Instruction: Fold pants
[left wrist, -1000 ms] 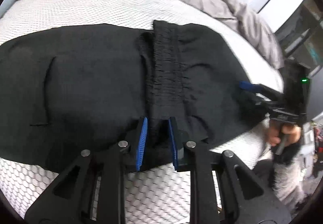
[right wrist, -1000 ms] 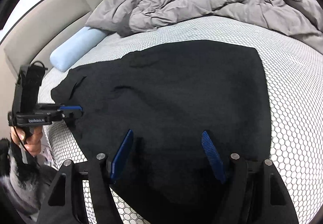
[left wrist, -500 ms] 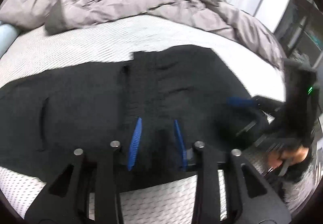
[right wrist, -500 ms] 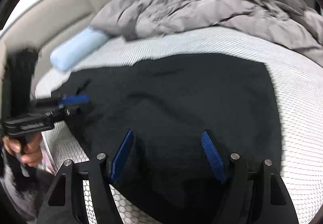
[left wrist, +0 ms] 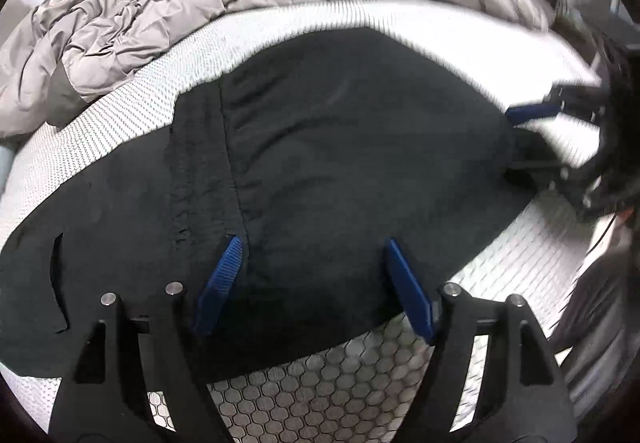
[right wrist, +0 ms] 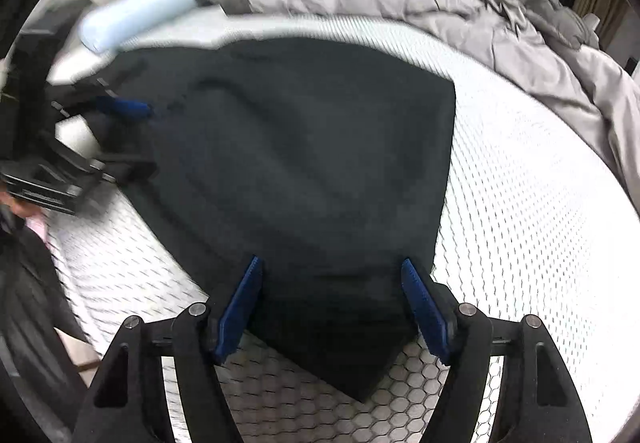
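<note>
Black pants (left wrist: 340,171) lie flat on the bed (left wrist: 304,399), on its white honeycomb-patterned cover, already doubled over: the gathered waistband (left wrist: 196,163) sits left of centre in the left wrist view, with a folded layer spreading right of it.

Left gripper (left wrist: 314,283): jaws apart and opening, nothing clamped; its blue pads hover over the near edge of the pants.

Right gripper (right wrist: 332,303): jaws wide apart, nothing clamped, poised over the near right corner of the pants (right wrist: 312,171).

Crumpled grey duvet (left wrist: 168,15) along the far side of the bed. Pale blue bolster (right wrist: 132,13) at far left.
</note>
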### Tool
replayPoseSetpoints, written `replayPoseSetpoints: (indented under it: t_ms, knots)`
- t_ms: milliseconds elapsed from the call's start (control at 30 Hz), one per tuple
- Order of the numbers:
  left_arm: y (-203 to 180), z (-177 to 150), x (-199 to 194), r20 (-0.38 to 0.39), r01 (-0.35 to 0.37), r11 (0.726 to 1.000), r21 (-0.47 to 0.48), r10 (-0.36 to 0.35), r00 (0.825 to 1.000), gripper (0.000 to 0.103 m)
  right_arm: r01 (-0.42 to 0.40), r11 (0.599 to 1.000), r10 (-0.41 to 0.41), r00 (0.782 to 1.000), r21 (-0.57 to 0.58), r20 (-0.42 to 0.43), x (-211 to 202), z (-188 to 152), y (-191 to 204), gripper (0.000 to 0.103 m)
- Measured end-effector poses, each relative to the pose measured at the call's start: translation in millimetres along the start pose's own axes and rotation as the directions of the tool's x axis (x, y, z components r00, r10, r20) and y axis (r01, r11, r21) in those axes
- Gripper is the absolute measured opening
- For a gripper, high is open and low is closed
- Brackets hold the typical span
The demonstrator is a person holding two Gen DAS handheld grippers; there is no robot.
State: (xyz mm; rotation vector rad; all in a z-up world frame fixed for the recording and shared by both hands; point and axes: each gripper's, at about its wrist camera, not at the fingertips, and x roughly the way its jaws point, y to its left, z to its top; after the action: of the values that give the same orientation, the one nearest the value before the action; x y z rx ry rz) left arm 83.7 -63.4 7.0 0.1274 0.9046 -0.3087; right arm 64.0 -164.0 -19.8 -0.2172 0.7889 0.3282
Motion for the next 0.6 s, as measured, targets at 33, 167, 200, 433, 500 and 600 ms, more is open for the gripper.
replayPoseSetpoints:
  t_ms: [33, 167, 200, 433, 500, 600]
  knots:
    - [3.5, 2.8, -7.0, 0.034, 0.007, 1.000, -0.023, -0.006, 0.999, 0.072, -0.023, 1.000, 0.022, 0.999, 0.016, 0.041, -5.3, 4.2, 0.2, 0.074]
    - [27.0, 20.2, -3.6, 0.091, 0.036, 0.989, -0.142, -0.023, 0.996, 0.072, 0.003, 0.989, -0.018, 0.995, 0.146, 0.101, 14.5, 34.6, 10.4, 0.074]
    - [29.4, 20.1, 7.1, 0.056, 0.046, 0.988, -0.146, -0.038, 0.998, 0.072, 0.009, 0.990, -0.018, 0.997, 0.139, 0.069, 32.0, 40.5, 17.9, 0.074]
    - [28.4, -6.8, 13.3, -0.013, -0.012, 1.000, -0.002, 0.012, 1.000, 0.076, 0.157, 0.987, -0.157, 0.988, 0.017, -0.002, 32.2, 9.4, 5.5, 0.073]
    - [30.7, -10.6, 9.0, -0.022, -0.032, 0.999, 0.006, 0.032, 0.999, 0.078, 0.172, 0.984, -0.171, 0.985, 0.050, -0.022, 26.3, -3.9, -8.4, 0.076]
    - [35.3, -5.3, -8.3, 0.025, -0.030, 0.999, -0.027, 0.031, 0.999, 0.078, 0.123, 0.981, -0.127, 0.992, 0.147, 0.013, 10.5, -2.1, -21.6, 0.076]
